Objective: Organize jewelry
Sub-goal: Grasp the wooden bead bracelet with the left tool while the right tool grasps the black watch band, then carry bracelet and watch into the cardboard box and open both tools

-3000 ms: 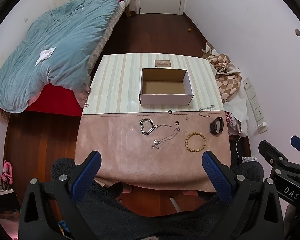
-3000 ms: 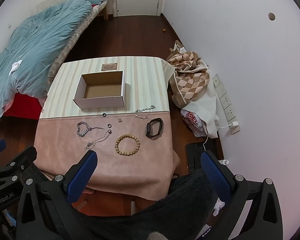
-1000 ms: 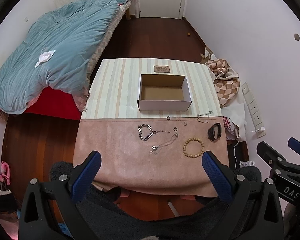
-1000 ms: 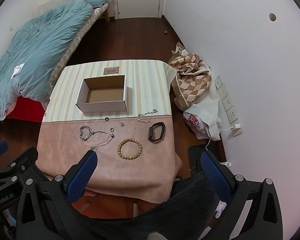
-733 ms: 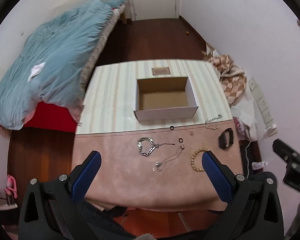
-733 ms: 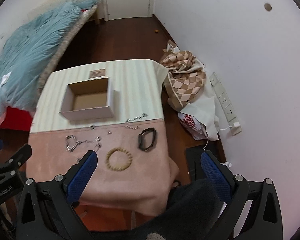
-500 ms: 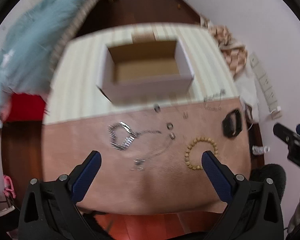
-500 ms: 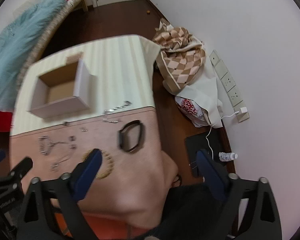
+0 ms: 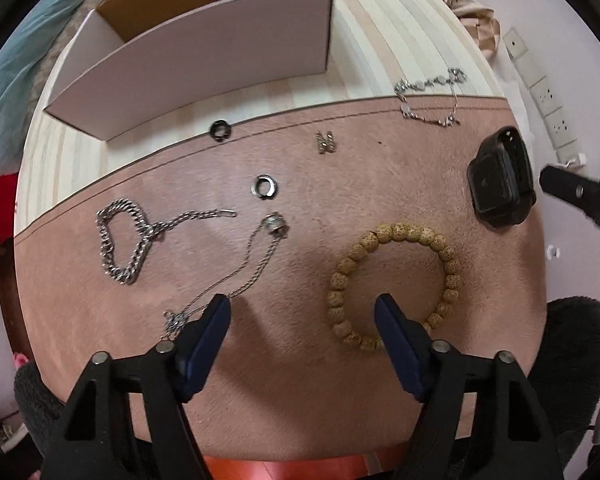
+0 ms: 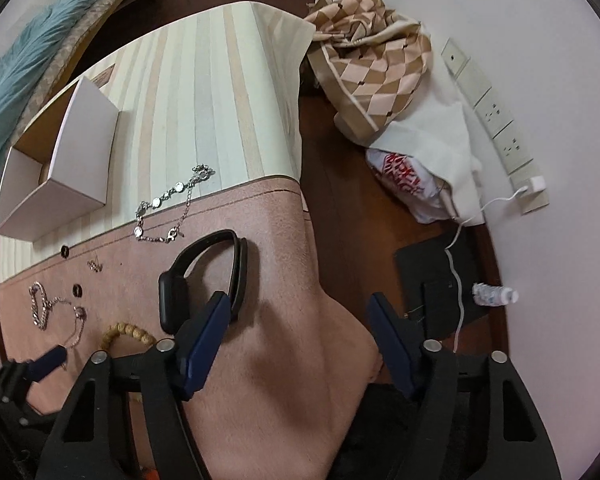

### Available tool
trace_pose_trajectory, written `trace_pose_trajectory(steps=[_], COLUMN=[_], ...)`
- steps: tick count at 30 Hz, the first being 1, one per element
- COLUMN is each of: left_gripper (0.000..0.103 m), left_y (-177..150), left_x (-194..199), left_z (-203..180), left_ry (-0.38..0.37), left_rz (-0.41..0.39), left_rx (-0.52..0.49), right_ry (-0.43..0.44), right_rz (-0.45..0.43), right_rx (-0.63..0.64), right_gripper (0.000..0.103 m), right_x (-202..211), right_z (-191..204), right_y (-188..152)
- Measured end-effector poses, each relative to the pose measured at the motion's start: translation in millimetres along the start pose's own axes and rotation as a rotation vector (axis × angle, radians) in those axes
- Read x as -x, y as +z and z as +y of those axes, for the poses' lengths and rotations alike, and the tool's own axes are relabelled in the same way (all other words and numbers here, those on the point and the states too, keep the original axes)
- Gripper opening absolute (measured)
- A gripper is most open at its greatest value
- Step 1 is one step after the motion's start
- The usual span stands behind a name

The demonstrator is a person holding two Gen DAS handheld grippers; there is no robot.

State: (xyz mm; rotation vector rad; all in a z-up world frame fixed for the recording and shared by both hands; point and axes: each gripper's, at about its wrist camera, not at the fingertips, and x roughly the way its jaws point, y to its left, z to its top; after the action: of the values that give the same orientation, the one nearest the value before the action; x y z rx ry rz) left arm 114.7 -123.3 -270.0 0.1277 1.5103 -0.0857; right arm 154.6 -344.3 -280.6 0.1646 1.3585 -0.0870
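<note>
My left gripper (image 9: 302,308) is open and empty, low over the pink mat (image 9: 292,380). Its right finger sits inside a wooden bead bracelet (image 9: 396,284); its left finger lies by a thin silver necklace (image 9: 240,276). A chunky silver chain (image 9: 124,240), two dark rings (image 9: 265,187) (image 9: 220,130), a small charm (image 9: 325,142), a silver link bracelet (image 9: 430,92) and a black wristband (image 9: 500,184) lie around. The open white box (image 9: 204,48) stands behind. My right gripper (image 10: 300,312) is open and empty, its left finger against the black wristband (image 10: 204,272).
The striped table top (image 10: 220,92) ends at its right edge above a dark wood floor. A checked cloth (image 10: 372,60), a white bag (image 10: 412,176), a cable and a small bottle (image 10: 494,294) lie beside the wall sockets. A blue duvet (image 10: 20,56) lies far left.
Both grippers have dropped from high above the table down to the mat. The left one moved in over the bead bracelet, the right one towards the black wristband.
</note>
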Motion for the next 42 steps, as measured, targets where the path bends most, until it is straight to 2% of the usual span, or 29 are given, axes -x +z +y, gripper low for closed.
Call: trace_pose_trajectory(steps=[4, 5, 6, 7, 8, 9, 11, 13, 14, 16, 18, 23, 33, 42], left_gripper=[0.059, 0.052, 0.039, 0.032, 0.017, 0.007, 0.007, 0.007, 0.007, 0.007, 0.007, 0.007, 0.007, 0.007], left_y=[4.3, 5.5, 6.9, 7.8, 7.7, 7.6, 12.9, 15.7, 16.4, 15.3, 13.6, 11.0, -1.4, 27.1], left_x=[-2.1, -2.4, -2.9, -1.3, -0.4, -1.1, -1.7, -0.2, 0.9, 3.4, 8.1, 20.9, 67.1, 127.8], left_z=[-5.6, -6.7, -8.5, -11.9, -13.9, -14.6, -13.8, -9.1, -4.8, 5.5, 16.7, 36.3, 60.8, 79.6], left_ry=[-0.005, -0.017, -0.026, -0.037, -0.039, -0.042, -0.055, -0.063, -0.068, -0.068, -0.077, -0.108, -0.151, -0.209], left_rz=[-0.022, -0.026, -0.031, -0.042, -0.049, -0.053, -0.053, -0.065, -0.072, -0.099, -0.119, -0.157, -0.280, -0.392], left_rx=[-0.007, -0.011, -0.015, -0.023, -0.035, -0.043, -0.041, -0.031, -0.023, -0.006, 0.010, 0.047, 0.057, 0.074], right_ry=[0.022, 0.026, 0.030, 0.033, 0.035, 0.036, 0.037, 0.041, 0.051, 0.069, 0.032, 0.023, 0.093, 0.184], right_rz=[-0.001, 0.001, 0.002, 0.005, 0.012, 0.019, 0.034, 0.047, 0.051, 0.042, 0.018, -0.011, -0.051, -0.136], right_rx=[-0.005, -0.003, -0.002, -0.002, 0.000, 0.000, 0.004, 0.007, 0.007, 0.014, 0.029, 0.058, 0.082, 0.103], right_gripper=[0.069, 0.069, 0.069, 0.067, 0.065, 0.063, 0.056, 0.038, 0.033, 0.013, 0.006, 0.006, 0.005, 0.005], right_x=[-3.9, -5.7, -7.1, -8.9, -11.2, -13.3, -18.0, -22.2, -24.0, -23.2, -18.7, -3.7, 32.0, 88.0], right_z=[3.9, 6.0, 7.1, 8.8, 10.1, 11.4, 14.3, 15.5, 16.5, 20.7, 25.8, 43.4, 80.0, 106.3], right_y=[6.8, 8.6, 10.1, 11.7, 13.2, 14.2, 15.1, 15.6, 15.2, 13.6, 10.8, 2.3, -5.8, 23.5])
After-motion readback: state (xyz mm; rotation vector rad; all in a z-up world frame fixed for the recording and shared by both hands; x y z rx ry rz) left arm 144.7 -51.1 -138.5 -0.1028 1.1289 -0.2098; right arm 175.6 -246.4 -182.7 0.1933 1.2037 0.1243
